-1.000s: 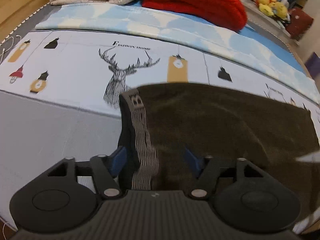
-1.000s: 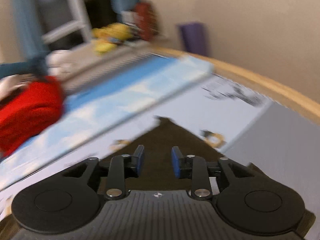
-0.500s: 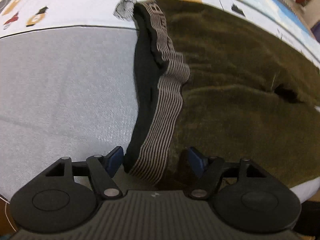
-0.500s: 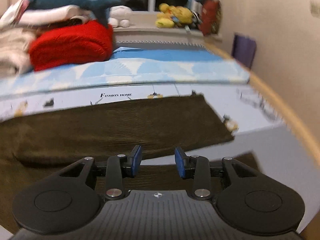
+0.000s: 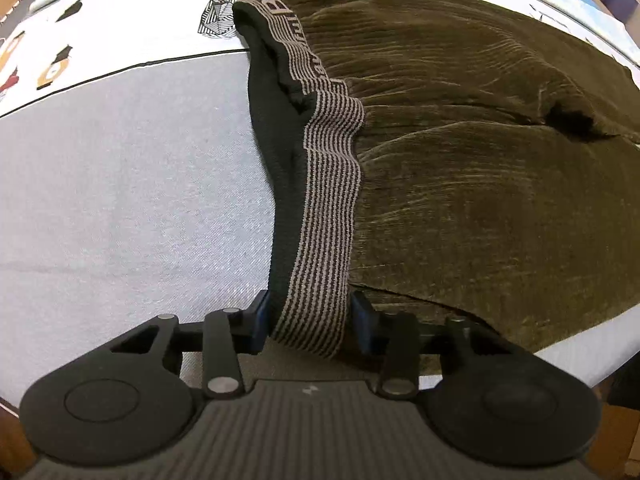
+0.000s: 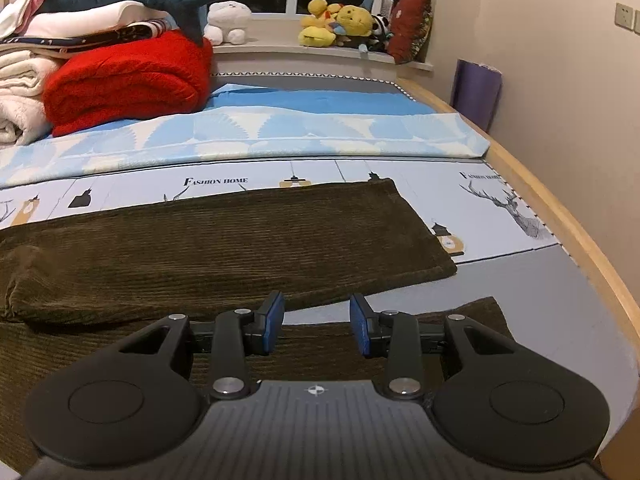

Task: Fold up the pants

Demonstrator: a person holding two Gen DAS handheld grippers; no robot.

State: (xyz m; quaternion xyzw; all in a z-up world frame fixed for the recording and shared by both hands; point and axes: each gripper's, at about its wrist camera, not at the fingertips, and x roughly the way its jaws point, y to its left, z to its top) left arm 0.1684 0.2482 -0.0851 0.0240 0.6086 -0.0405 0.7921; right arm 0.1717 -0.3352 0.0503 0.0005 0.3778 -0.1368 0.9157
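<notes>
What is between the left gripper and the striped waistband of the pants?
Nothing visible. The near end of the striped waistband already lies between the open fingers of the left gripper, with only the grey sheet beside it. Whether a finger touches it cannot be told.

A red blanket [image 6: 128, 80] lies on the printed bedsheet [image 6: 248, 176], plush toys [image 6: 340, 26] (mostly yellow) behind.

Waistband end [image 5: 308, 332]: runs between the left jaws and vanishes under the gripper body.
Waistband lettering [image 5: 294, 28]: partly folded, unreadable.
Near pant leg [image 6: 316, 344]: beneath the right jaws, cuff corner hidden by the gripper body.
</notes>
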